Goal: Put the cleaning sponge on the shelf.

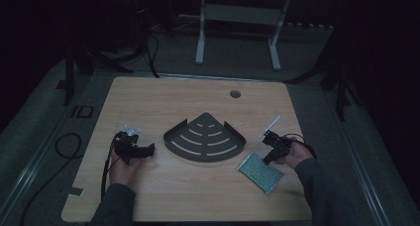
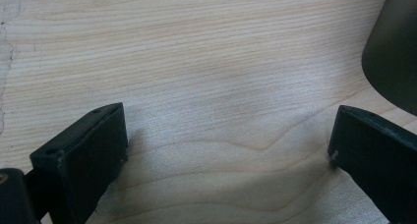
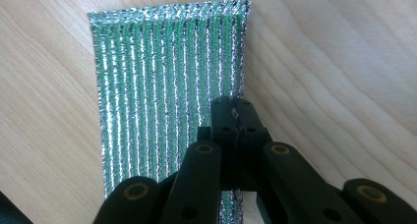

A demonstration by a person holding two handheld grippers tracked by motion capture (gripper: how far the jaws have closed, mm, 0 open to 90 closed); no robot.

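A dark fan-shaped slotted tray (image 1: 204,138) lies mid-tabletop (image 1: 148,102). Right of the tray, the right tool (image 1: 270,155) has its jaws pinched together on the edge of a glittery green-and-silver ribbed cloth (image 3: 167,86) lying flat near the tray's right corner. Left of the tray, the left tool (image 1: 148,149) hovers low with jaws spread wide, gripping nothing
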